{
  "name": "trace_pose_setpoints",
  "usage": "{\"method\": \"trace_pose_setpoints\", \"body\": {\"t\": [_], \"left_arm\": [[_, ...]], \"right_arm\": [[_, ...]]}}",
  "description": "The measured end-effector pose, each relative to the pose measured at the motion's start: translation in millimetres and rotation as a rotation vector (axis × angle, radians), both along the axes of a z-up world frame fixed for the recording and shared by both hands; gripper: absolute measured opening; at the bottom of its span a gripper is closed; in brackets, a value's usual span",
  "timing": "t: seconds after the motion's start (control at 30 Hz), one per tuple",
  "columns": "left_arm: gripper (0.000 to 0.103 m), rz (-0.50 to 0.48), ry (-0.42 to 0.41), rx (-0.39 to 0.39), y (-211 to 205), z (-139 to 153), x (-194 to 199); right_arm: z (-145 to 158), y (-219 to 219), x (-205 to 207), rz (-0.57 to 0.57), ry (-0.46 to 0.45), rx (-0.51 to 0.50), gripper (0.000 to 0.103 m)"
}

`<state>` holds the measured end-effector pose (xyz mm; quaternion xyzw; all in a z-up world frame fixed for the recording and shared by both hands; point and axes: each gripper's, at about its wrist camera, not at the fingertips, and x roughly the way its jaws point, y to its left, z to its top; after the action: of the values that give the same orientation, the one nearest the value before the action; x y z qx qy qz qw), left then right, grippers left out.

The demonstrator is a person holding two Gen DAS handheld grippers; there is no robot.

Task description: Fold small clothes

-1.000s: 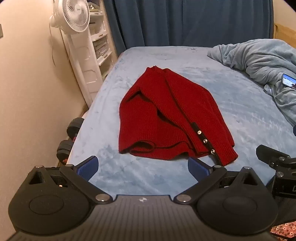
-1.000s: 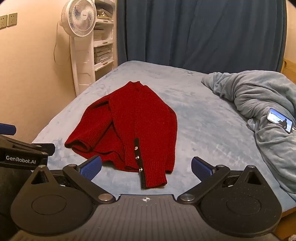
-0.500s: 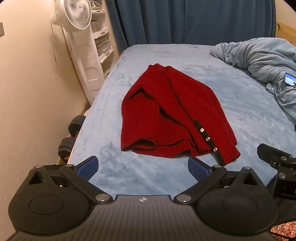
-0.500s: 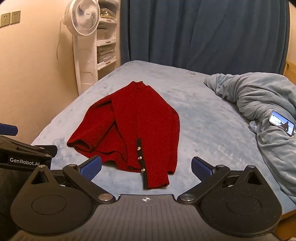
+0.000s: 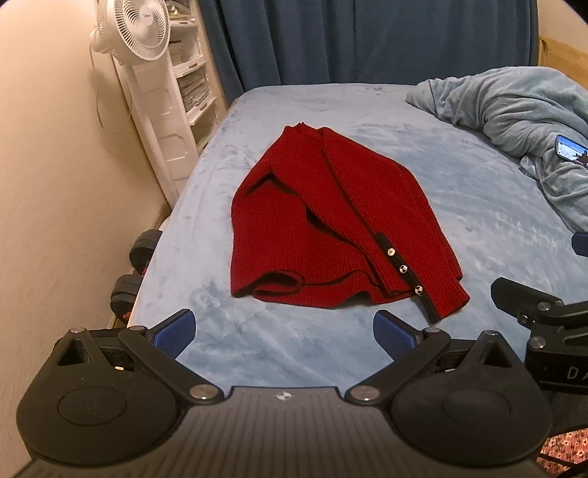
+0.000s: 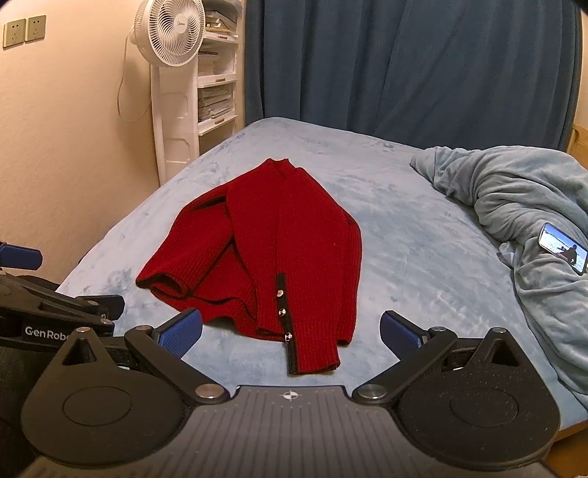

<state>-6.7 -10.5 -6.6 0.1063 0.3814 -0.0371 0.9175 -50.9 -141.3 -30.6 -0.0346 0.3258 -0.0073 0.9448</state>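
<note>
A small red knit cardigan (image 5: 330,228) with a dark button band lies on the light blue bed (image 5: 477,206), sleeves folded in over the body. It also shows in the right wrist view (image 6: 279,250). My left gripper (image 5: 283,332) is open and empty, just short of the cardigan's hem. My right gripper (image 6: 290,331) is open and empty, over the near hem by the buttons. The right gripper's body shows at the right edge of the left wrist view (image 5: 533,312).
A crumpled grey-blue blanket (image 6: 514,206) with a phone (image 6: 562,248) on it lies at the right. A white fan (image 5: 136,33) and shelf unit stand by the left wall. Dumbbells (image 5: 141,250) lie on the floor at the bed's left edge. A blue curtain (image 6: 404,66) hangs behind.
Both grippers have drifted slightly with the view shifting a little; the cardigan lies as before. Both stay open.
</note>
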Motion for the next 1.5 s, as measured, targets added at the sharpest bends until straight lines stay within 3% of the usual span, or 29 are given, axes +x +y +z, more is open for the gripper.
{"method": "trace_pose_setpoints", "body": {"t": [1.5], "left_arm": [[0.103, -0.008, 0.014, 0.003, -3.2, -1.8, -2.9]], "right_arm": [[-7.0, 7.4, -1.9, 0.001, 0.013, -0.005, 0.102]]}}
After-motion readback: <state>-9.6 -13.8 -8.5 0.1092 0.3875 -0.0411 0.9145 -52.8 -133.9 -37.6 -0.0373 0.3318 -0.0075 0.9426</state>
